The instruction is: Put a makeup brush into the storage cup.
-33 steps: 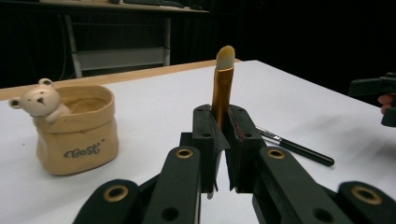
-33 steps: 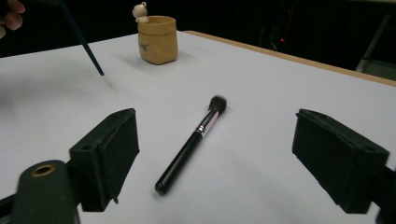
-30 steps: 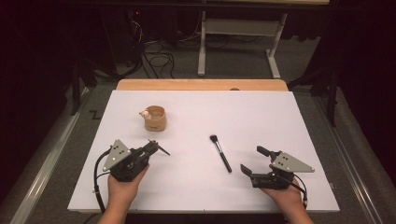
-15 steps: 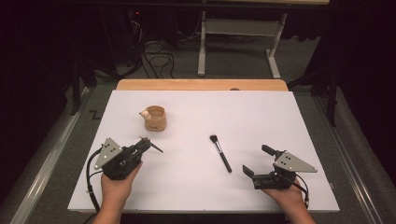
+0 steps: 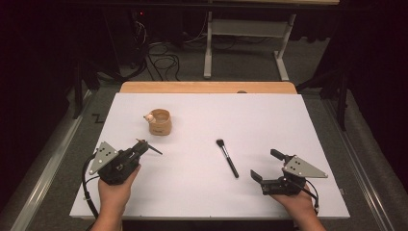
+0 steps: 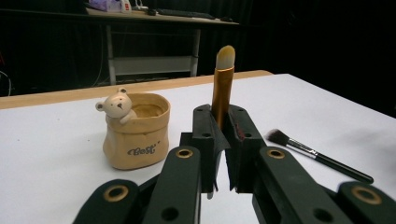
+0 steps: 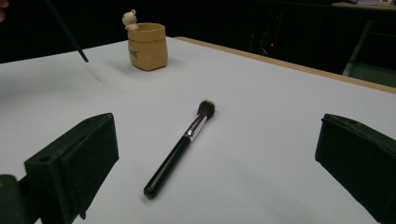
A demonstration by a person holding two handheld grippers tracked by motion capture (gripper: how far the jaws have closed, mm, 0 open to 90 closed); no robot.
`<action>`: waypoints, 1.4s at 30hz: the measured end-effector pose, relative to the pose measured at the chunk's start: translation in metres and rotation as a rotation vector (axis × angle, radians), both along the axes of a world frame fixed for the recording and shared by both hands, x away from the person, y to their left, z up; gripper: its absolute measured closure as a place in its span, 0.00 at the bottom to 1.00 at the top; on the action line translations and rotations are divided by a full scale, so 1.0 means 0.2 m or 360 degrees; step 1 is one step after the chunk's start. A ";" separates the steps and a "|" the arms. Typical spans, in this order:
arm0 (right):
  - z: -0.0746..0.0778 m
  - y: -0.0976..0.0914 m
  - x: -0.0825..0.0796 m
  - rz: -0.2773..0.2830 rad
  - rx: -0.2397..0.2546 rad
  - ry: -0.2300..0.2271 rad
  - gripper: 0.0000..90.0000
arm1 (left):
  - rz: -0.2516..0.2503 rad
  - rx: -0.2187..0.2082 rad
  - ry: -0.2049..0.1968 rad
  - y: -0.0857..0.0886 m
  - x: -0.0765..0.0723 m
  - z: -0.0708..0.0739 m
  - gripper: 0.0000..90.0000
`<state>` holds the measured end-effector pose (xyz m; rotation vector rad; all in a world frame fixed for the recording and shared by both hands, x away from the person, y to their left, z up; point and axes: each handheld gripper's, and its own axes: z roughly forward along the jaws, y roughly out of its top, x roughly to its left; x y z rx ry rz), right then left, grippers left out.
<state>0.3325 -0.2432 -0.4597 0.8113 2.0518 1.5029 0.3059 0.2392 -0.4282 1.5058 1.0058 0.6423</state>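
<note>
My left gripper [image 5: 142, 146] [image 6: 223, 135] is at the table's front left, shut on a small brush [image 6: 223, 84] with a gold ferrule and a pale tip. The brush's thin dark handle [image 5: 155, 150] [image 7: 67, 30] sticks out past the jaws. A tan bear cup [image 5: 159, 121] [image 6: 135, 133] [image 7: 147, 46] stands just beyond it. A black makeup brush [image 5: 227, 158] [image 7: 180, 147] [image 6: 317, 156] lies flat mid-table. At the front right, my right gripper [image 5: 264, 163] [image 7: 219, 158] is open; its jaws have just been opening with nothing between them, and they face the black brush.
The white tabletop [image 5: 269, 115] has a wooden strip [image 5: 207, 87] along its far edge. Beyond it are a metal stand's legs [image 5: 240, 43], cables on the floor [image 5: 161, 60] and a dark room.
My left hand has shifted to the left with the small brush still gripped. The right gripper's jaws stand a little wider; that hand has stayed put.
</note>
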 end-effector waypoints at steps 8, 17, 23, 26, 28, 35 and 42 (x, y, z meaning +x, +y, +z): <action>-0.01 0.00 0.01 0.0000 0.0002 0.0004 0.00 | 0.0036 -0.0005 -0.0008 0.01 0.02 0.01 0.93; 0.00 0.00 0.01 0.0004 0.0009 0.0001 0.00 | 0.0067 -0.0075 -0.0008 0.01 0.08 0.06 0.93; 0.00 0.00 0.01 0.0014 0.0007 0.0002 0.00 | 0.0080 -0.0101 -0.0010 0.02 0.12 0.11 0.93; -0.01 0.00 0.01 0.0009 0.0002 0.0006 0.00 | 0.0088 -0.0110 -0.0008 0.02 0.15 0.14 0.93; -0.01 0.00 0.01 0.0011 0.0002 0.0002 0.00 | 0.0095 -0.0106 -0.0009 0.02 0.16 0.15 0.93; -0.01 0.01 0.01 0.0032 0.0003 0.0009 0.00 | 0.0122 -0.0081 -0.0007 0.00 0.22 0.17 0.93; -0.02 0.01 0.01 0.0036 0.0003 0.0015 0.00 | 0.0143 -0.0063 -0.0013 0.00 0.28 0.19 0.93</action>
